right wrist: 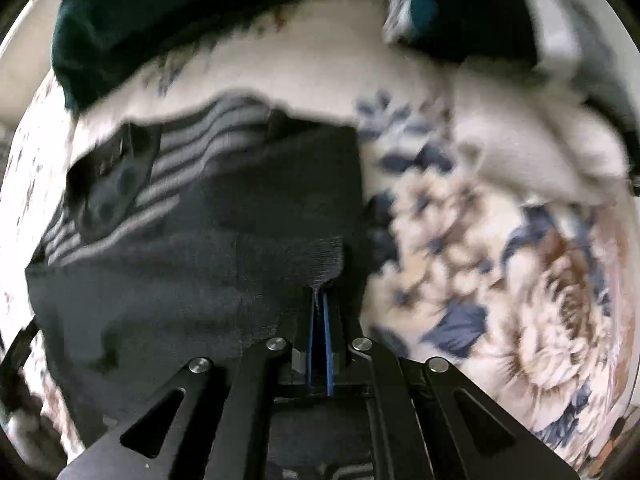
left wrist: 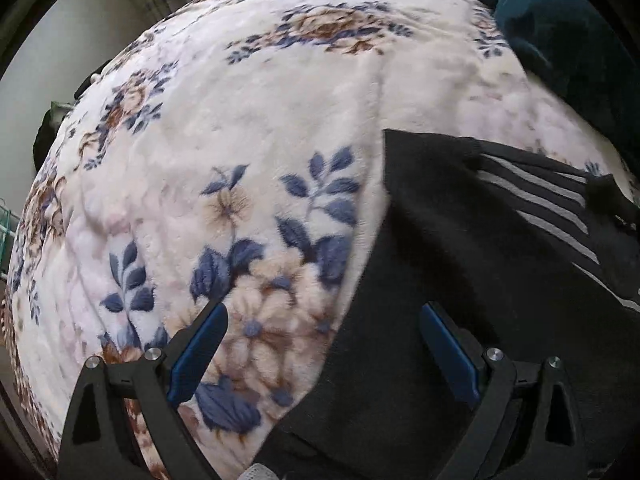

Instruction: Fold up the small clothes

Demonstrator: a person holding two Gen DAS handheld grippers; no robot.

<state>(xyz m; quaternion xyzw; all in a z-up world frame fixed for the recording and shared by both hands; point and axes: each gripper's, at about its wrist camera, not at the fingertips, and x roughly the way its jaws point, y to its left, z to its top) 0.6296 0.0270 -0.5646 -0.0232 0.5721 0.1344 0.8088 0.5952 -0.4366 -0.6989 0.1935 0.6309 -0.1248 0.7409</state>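
A black garment (left wrist: 460,280) with grey-white stripes lies on a floral blanket (left wrist: 240,120). In the left wrist view it fills the lower right. My left gripper (left wrist: 322,314) is open and empty, its jaws wide apart over the garment's left edge. In the right wrist view the garment (right wrist: 200,240) lies spread at the left and centre. My right gripper (right wrist: 320,298) is shut on a pinched fold of the black fabric near the garment's right edge. The other gripper's dark tip (right wrist: 108,184) rests on the stripes.
Dark teal fabric (left wrist: 560,40) lies at the blanket's far right, and also shows in the right wrist view (right wrist: 180,20). A white wall (left wrist: 60,60) stands to the left beyond the bed edge. The floral blanket (right wrist: 500,260) stretches right of the garment.
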